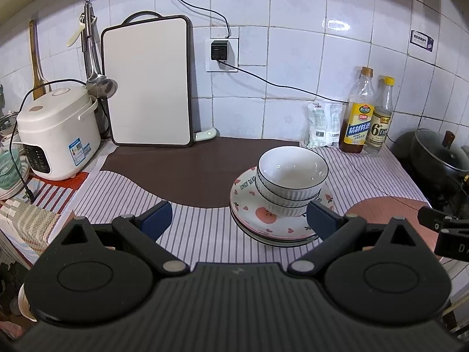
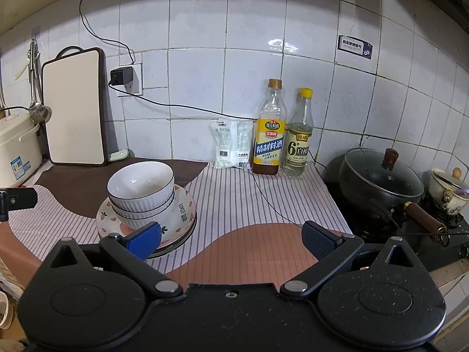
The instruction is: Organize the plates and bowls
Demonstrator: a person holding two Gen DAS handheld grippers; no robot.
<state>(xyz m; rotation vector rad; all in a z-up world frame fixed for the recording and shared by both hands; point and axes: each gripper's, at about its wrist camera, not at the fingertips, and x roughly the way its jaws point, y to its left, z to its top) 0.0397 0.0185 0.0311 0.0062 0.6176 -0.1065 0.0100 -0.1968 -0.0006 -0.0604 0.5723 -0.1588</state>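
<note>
Stacked white ribbed bowls (image 1: 291, 180) sit on a stack of plates (image 1: 272, 223), the top plate pink-patterned. The stack also shows in the right wrist view, bowls (image 2: 142, 192) on plates (image 2: 183, 214). My left gripper (image 1: 239, 220) is open and empty, just in front of the stack, its right finger near the plate rim. My right gripper (image 2: 231, 242) is open and empty, to the right of the stack, its left finger in front of the plates' rim.
A rice cooker (image 1: 55, 135) and cutting board (image 1: 148, 85) stand at the back left. Two bottles (image 2: 283, 130) and a salt bag (image 2: 233, 143) stand by the wall. A lidded wok (image 2: 381, 179) sits on the stove at right. A cable (image 2: 272, 205) crosses the striped cloth.
</note>
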